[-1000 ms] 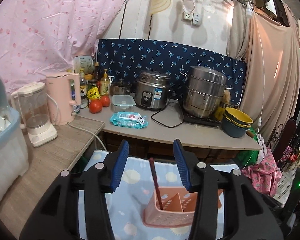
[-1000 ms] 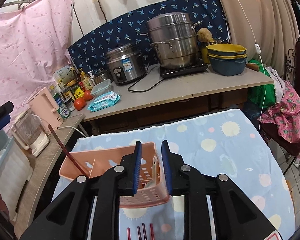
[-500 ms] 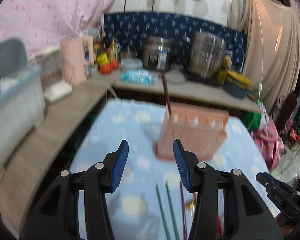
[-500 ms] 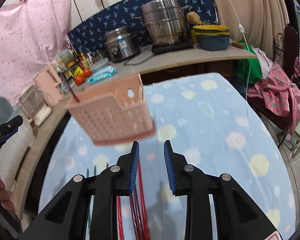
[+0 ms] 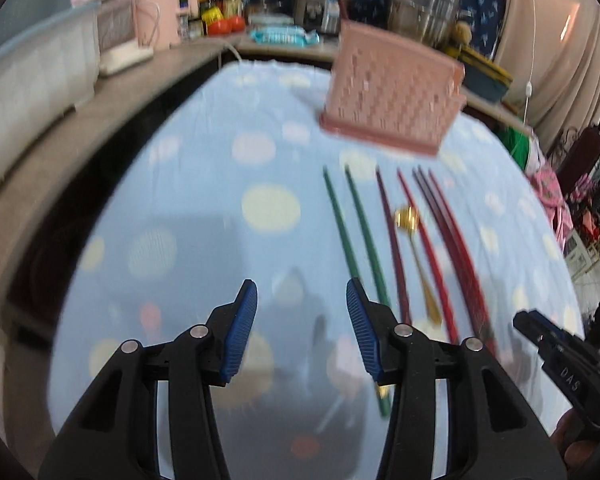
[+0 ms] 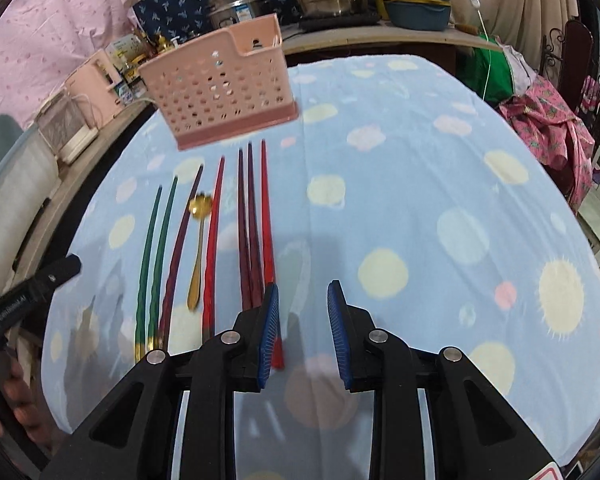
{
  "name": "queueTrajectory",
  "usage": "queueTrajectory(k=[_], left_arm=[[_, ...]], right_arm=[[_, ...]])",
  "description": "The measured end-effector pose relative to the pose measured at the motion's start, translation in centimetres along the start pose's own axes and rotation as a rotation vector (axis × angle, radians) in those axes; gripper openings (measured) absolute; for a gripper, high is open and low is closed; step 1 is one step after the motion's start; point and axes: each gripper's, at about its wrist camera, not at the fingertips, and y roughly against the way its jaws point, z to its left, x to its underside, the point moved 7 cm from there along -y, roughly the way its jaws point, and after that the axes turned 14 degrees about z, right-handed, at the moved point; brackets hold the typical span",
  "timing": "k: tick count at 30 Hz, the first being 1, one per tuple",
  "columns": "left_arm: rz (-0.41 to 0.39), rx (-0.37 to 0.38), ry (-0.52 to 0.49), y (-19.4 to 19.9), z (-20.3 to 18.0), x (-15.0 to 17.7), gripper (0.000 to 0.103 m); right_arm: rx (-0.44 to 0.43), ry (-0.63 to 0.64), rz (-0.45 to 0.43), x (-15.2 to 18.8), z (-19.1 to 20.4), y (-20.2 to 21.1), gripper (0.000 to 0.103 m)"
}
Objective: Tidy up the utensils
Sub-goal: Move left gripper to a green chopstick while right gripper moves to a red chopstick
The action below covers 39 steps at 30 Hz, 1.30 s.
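Hovering farther back, both grippers [image 5: 301, 322] [image 6: 303, 330] open, basket [image 6: 220, 84] distant.

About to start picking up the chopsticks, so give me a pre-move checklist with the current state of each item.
1. Left gripper open and holding nothing: ok.
2. Right gripper open and holding nothing: ok.
3. Pink basket upright on the blue cloth, beyond the utensil tips: ok.
4. Green chopsticks side by side, apart from the dark red ones: ok.
5. Gold spoon lying separately between two chopsticks: ok.
6. Three chopsticks nearest the right gripper separated enough to grip one alone: not ok, they lie bunched together.
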Motion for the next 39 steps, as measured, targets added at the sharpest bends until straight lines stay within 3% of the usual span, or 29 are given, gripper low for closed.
queueTrajectory(k=[5,18,39], left_arm=[[0.044,0.013,-0.042,-0.9,-1.5,2.6,0.044],[0.11,0.022,-0.122,-2.9,-4.1,4.7,0.045],[0.094,-0.021,-0.105,-3.1,-2.6,4.6,0.044]], right_arm=[[0.006,0.021,0.024,1.6,0.6,-0.7,0.026],[0.004,0.012,0.03,2.2,0.4,-0.8,0.026],[0.012,0.037,0.03,1.0,0.7,-2.2,0.023]])
